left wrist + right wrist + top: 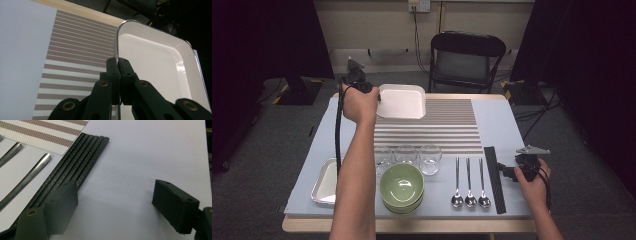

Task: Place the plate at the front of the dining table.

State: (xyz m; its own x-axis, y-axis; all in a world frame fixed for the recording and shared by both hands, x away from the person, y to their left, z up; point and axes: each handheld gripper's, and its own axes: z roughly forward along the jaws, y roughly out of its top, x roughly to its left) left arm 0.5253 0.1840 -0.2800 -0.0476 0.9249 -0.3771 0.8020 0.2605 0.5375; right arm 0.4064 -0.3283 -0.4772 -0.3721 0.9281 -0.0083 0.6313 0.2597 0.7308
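Grey surface (502, 125) with striped mat (447, 131). Left hand-held gripper (117, 61) clenched on white tray (402, 101) rim, upper centre of frame. Right hand-held gripper (115, 202) released, lower right. Keep tray level, lower gently onto mat.

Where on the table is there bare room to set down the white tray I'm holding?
The striped placemat is bare right of the square white tray, which the left gripper holds. The grey table cover is free beyond it. The near edge is crowded: clear glasses, stacked green bowls, steel spoons, black chopsticks.
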